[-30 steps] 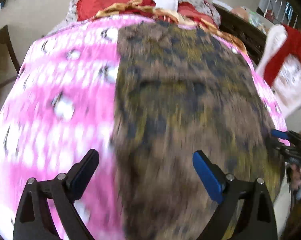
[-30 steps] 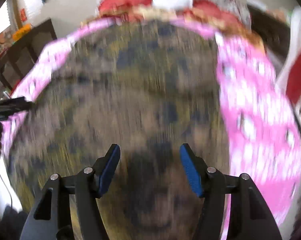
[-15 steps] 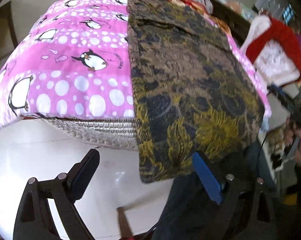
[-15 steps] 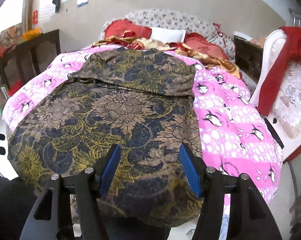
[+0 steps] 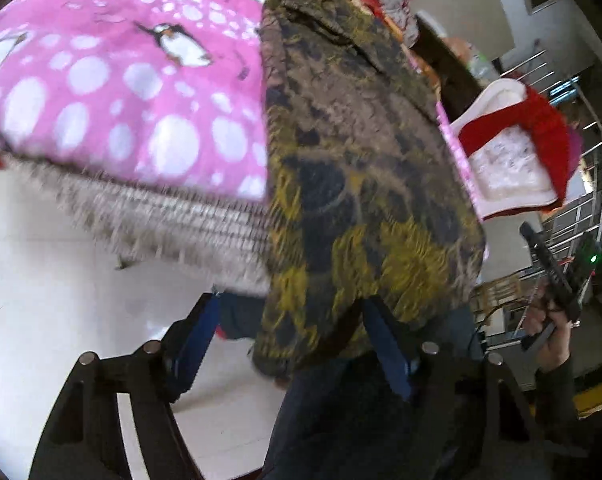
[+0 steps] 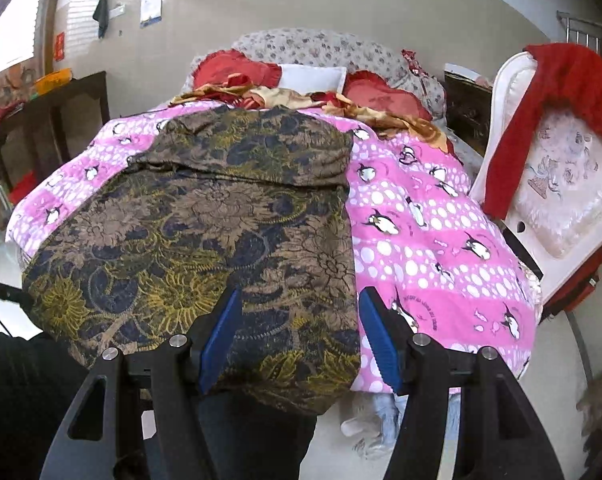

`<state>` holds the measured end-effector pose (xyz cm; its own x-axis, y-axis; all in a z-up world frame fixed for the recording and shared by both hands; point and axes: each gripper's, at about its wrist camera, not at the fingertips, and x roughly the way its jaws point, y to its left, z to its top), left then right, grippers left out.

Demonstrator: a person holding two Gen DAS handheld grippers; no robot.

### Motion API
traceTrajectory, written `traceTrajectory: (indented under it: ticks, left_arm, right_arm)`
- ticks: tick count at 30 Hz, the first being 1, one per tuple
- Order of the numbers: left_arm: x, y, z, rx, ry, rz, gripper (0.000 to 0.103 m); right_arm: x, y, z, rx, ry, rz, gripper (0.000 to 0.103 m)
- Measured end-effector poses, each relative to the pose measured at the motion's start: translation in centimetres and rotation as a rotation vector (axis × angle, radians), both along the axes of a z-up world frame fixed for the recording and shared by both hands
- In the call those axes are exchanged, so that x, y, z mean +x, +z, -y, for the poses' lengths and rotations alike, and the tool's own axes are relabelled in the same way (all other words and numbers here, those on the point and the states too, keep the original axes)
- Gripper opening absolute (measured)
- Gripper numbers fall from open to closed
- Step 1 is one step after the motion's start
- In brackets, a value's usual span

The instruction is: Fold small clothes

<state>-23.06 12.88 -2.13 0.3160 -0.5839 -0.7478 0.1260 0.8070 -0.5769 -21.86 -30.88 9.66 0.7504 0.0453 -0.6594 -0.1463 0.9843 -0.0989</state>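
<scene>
A brown, navy and yellow floral garment [image 6: 205,220] lies spread on the pink penguin blanket [image 6: 433,220] of a bed, its near hem hanging over the bed's front edge. Its far part is folded over on itself. My right gripper [image 6: 301,340] is open and empty, just in front of the garment's near right corner. My left gripper [image 5: 297,340] is open and empty, low by the hanging near left corner of the garment [image 5: 361,184]. The right gripper also shows at the right edge of the left wrist view [image 5: 549,264].
Red pillows [image 6: 237,68] and crumpled cloth lie at the bed's head. A white chair with a red throw [image 6: 561,152] stands right of the bed. A dark wooden table [image 6: 49,116] stands at the left. White tiled floor [image 5: 61,300] lies in front of the bed.
Both grippers have pulled back from close over the garment to the bed's front edge. The left gripper has dropped lower and swung toward the hanging corner. Both stay open.
</scene>
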Motion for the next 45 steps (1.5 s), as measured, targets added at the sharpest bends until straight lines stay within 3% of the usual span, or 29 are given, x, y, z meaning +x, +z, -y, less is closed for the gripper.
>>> traceTrajectory:
  ticks: [1, 3, 7, 12, 19, 23, 27, 35, 36, 39, 40, 41, 45]
  left_arm:
    - [0.3, 0.2, 0.0, -0.018, -0.017, 0.009, 0.073]
    - [0.5, 0.7, 0.0, -0.033, -0.037, 0.023, 0.045]
    - [0.1, 0.7, -0.2, -0.072, -0.069, -0.02, 0.026]
    - [-0.8, 1.5, 0.1, -0.05, -0.023, -0.026, 0.005]
    - [-1.2, 5.9, 2.0, 0.034, -0.067, 0.108, 0.005]
    - [0.5, 5.0, 2.1, 0.089, -0.053, 0.078, 0.007]
    - [1.0, 3.6, 1.9, 0.107, -0.031, 0.041, 0.02]
    - [0.8, 3.5, 1.1, 0.073, -0.005, 0.033, 0.019]
    - [0.8, 3.5, 1.2, 0.07, -0.008, 0.034, 0.013]
    - [0.6, 3.3, 1.3, 0.066, -0.018, 0.029, 0.004]
    - [0.4, 3.4, 1.3, 0.072, -0.017, 0.036, 0.004]
    - [0.3, 3.5, 1.3, 0.071, -0.019, 0.04, 0.003]
    - [-0.4, 4.3, 1.0, 0.051, -0.023, 0.06, 0.003]
  right_arm:
    - [-0.2, 0.1, 0.0, -0.006, 0.004, 0.004, 0.069]
    - [-0.6, 0.1, 0.1, -0.028, 0.003, 0.006, 0.069]
    - [-1.3, -0.7, 1.5, -0.018, -0.031, -0.023, 0.069]
    - [-2.3, -2.6, 5.0, 0.118, -0.1, -0.079, 0.069]
    - [-2.8, -6.2, 9.0, 0.358, -0.103, -0.157, 0.069]
    - [-1.8, -9.4, 10.1, 0.487, -0.059, -0.208, 0.068]
    - [-1.0, -12.3, 9.7, 0.494, -0.005, -0.252, 0.068]
    - [1.8, -14.5, 9.4, 0.517, 0.137, -0.256, 0.064]
    - [2.1, -14.4, 9.4, 0.523, 0.159, -0.253, 0.063]
    - [2.6, -14.1, 8.8, 0.523, 0.234, -0.271, 0.045]
    - [2.6, -14.0, 8.6, 0.5, 0.242, -0.277, 0.032]
    - [2.4, -13.9, 8.6, 0.494, 0.256, -0.288, 0.01]
    - [0.4, -11.9, 10.0, 0.509, 0.303, -0.304, 0.01]
